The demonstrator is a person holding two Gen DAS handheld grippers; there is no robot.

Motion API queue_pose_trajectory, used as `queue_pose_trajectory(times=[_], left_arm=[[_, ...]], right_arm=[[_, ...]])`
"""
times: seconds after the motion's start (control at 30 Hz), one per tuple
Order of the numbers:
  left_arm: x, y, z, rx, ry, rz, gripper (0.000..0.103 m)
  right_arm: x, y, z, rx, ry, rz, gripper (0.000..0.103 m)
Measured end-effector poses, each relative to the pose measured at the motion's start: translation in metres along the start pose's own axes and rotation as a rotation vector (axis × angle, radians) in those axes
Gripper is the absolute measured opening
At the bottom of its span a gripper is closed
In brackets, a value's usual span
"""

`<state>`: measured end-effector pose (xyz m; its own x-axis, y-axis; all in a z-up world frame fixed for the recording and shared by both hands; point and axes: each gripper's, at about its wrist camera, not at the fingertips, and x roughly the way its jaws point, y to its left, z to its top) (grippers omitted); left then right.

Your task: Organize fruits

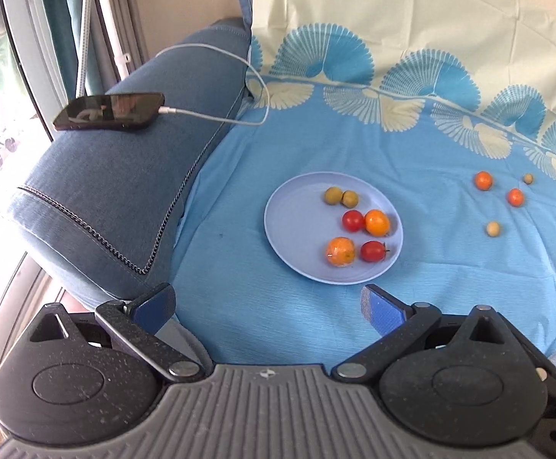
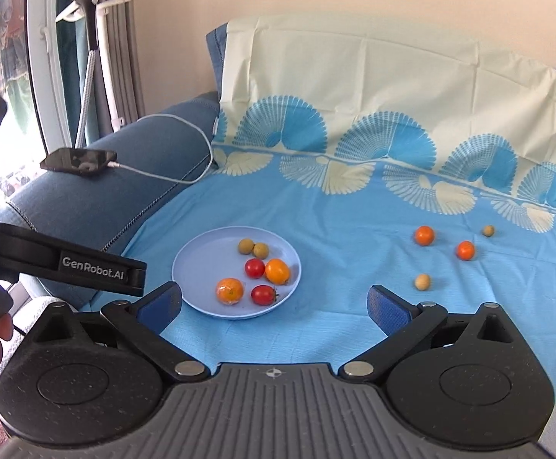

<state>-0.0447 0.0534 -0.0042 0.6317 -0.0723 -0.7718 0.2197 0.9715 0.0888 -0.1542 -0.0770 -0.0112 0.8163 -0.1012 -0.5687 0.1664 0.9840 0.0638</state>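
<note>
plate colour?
Pale lavender-blue, plain. The plate shows best in the left wrist view.

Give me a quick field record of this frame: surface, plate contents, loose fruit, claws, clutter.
surface: blue patterned sheet over a sofa
plate: light blue plate, six fruits on it
on plate: two red cherry tomatoes, two orange fruits, two small tan-green fruits
loose on sheet: two orange fruits, two small tan fruits
left claw: open, empty
right claw: open, empty
clutter: phone on charging cable, on armrest
</note>
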Motion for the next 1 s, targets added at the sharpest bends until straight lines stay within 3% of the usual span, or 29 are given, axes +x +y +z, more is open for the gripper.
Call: queue_pose_trajectory(times=[1.0], left_arm=[[-0.019,-0.004,-0.006,0.020,-0.033,-0.008,0.103]], right_arm=[[-0.025,0.002,-0.006,-0.002,-0.038,-0.019,0.102]])
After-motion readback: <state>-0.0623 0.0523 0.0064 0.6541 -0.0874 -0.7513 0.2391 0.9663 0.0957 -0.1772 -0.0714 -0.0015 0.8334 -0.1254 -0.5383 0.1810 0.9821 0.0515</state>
